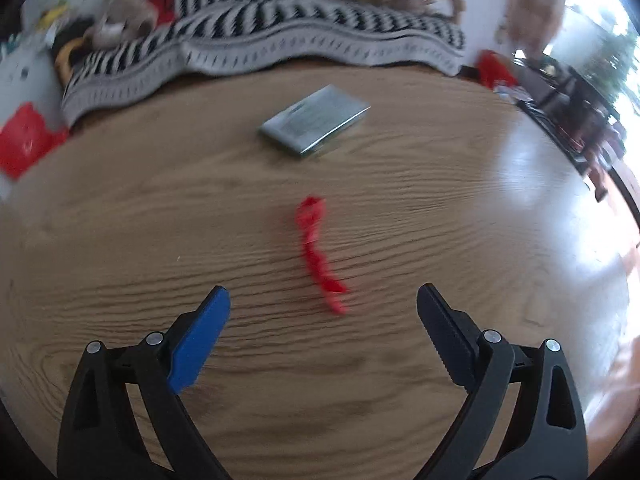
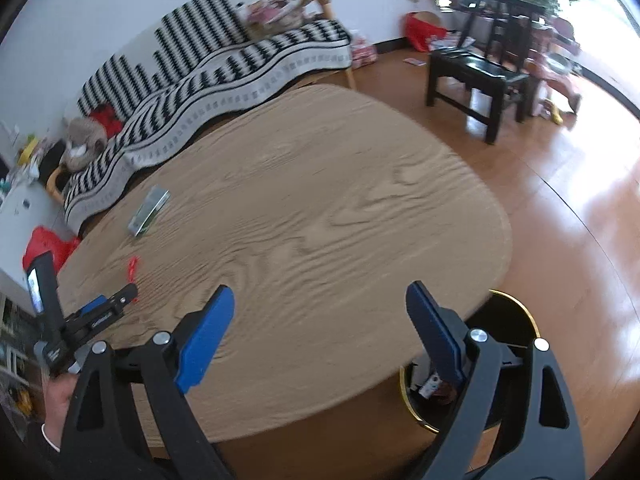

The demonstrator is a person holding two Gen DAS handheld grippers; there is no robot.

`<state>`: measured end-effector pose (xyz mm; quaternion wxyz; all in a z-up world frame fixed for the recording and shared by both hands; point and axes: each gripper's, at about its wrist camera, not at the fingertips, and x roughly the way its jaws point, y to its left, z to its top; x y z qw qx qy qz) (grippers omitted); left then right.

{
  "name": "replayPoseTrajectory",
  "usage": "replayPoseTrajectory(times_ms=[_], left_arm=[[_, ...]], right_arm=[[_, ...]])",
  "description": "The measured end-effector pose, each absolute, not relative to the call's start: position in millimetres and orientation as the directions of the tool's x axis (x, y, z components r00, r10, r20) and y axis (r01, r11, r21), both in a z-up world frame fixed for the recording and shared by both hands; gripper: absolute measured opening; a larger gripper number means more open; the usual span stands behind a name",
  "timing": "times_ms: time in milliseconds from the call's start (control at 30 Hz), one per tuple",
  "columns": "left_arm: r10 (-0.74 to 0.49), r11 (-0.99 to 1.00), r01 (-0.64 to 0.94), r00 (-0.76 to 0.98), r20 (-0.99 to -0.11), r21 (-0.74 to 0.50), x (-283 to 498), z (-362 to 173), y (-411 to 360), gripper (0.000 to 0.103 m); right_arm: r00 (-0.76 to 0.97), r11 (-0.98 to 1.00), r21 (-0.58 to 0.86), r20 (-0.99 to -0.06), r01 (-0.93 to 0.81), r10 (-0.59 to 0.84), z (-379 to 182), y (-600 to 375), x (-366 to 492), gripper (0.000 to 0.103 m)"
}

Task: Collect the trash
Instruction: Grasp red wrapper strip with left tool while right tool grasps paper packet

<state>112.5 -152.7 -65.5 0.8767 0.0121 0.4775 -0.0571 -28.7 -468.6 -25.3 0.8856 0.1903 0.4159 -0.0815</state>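
Trash on the oval light-wood table was down to a twisted red wrapper strip and a flat silver-grey foil packet well beyond it, toward the striped black-and-white sofa. Left gripper hung over the strip, jaws wide apart, nothing between the pads; the strip's near end lay just ahead of the tips, off toward the black-padded finger. Right gripper hovered open and empty over the near table edge, with the black gold-rimmed bin on the floor right beside it. My read: the pick was the left's. Best to centre on the strip's thicker middle, drop until the pads nearly brushed the wood, close across the narrow width. Thin and light, so it could easily slide away.
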Motion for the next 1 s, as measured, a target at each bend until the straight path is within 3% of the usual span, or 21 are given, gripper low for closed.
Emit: replayPoseTrajectory(times_ms=[233,300,333,367,400,433,467,800,1000], left_arm=[[-0.079,0.992,0.127,0.555,-0.828,-0.009,115.5,-76.6,-153.9,0.087],[-0.073,0.989,0.149,0.576,-0.814,0.017,117.6,-76.1,-157.7,0.073],[-0.073,0.986,0.164,0.585,-0.807,0.03,116.0,-75.0,-160.1,0.061],[-0.082,0.984,0.176,0.589,-0.804,0.029,118.0,-74.7,-159.6,0.044],[-0.085,0.981,0.189,0.593,-0.801,0.036,119.6,-74.9,-157.9,0.034],[-0.085,0.979,0.201,0.594,-0.8,0.046,119.5,-74.0,-156.8,0.016],[-0.083,0.976,0.213,0.592,-0.802,0.056,118.3,-73.5,-153.6,0.008],[-0.049,0.986,0.16,0.568,-0.821,0.052,111.9,-71.5,-61.9,0.007],[-0.037,0.994,0.107,0.562,-0.826,0.028,106.9,-70.5,-5.4,0.007]], right_arm=[[0.617,0.94,0.238,-0.786,0.245,0.038,-34.8,-424.2,8.5,0.085],[0.614,0.942,0.237,-0.788,0.236,0.044,-37.1,-418.6,17.6,0.085],[0.613,0.943,0.239,-0.789,0.233,0.049,-38.1,-414.7,23.8,0.085],[0.612,0.943,0.241,-0.789,0.23,0.053,-38.9,-411.1,29.2,0.085],[0.61,0.943,0.243,-0.79,0.226,0.058,-40.3,-405.7,37.2,0.085],[0.609,0.944,0.244,-0.791,0.222,0.061,-41.7,-401.3,43.2,0.085],[0.607,0.944,0.246,-0.792,0.218,0.067,-43.5,-395.3,51.6,0.085],[0.516,0.951,0.27,-0.842,0.149,0.158,-87.1,-300.0,141.6,0.085],[0.519,0.947,0.286,-0.837,0.146,0.172,-93.8,-239.0,187.2,0.094]])
